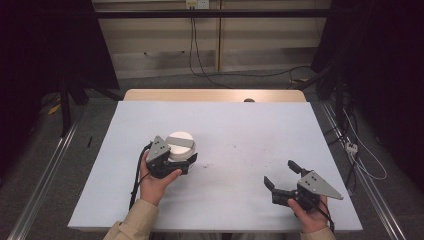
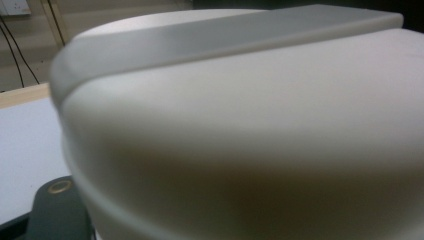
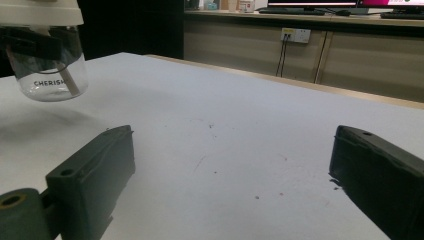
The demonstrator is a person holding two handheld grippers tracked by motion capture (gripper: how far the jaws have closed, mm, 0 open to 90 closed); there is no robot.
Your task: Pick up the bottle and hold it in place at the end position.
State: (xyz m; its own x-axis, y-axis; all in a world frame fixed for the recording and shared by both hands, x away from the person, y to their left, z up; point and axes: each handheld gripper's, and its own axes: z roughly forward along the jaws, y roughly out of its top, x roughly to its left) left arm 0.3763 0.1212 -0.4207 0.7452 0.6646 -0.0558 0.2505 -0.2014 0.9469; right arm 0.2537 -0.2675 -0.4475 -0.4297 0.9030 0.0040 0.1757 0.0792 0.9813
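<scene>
Jar [image 1: 179,145] and left gripper [image 1: 176,161] sit together left of the counter's [image 1: 240,130] middle, at about nine o'clock from its centre — a clear glass jar with a white lid crossed by a flat grey bar. In the right gripper view the jar appears lifted off the counter, shadow beneath it, its clear body [image 3: 47,70] printed with lettering. The left gripper is clamped narrow on the jar, low on its near side, and the lid [image 2: 250,125] swells close before its camera. The right gripper [image 1: 281,176] rests wide and empty near four o'clock, well apart from the jar, which lies toward ten o'clock from it. The grey bar runs roughly from ten to four. Any handover or lid work, I judge, needs the right hand to travel.
</scene>
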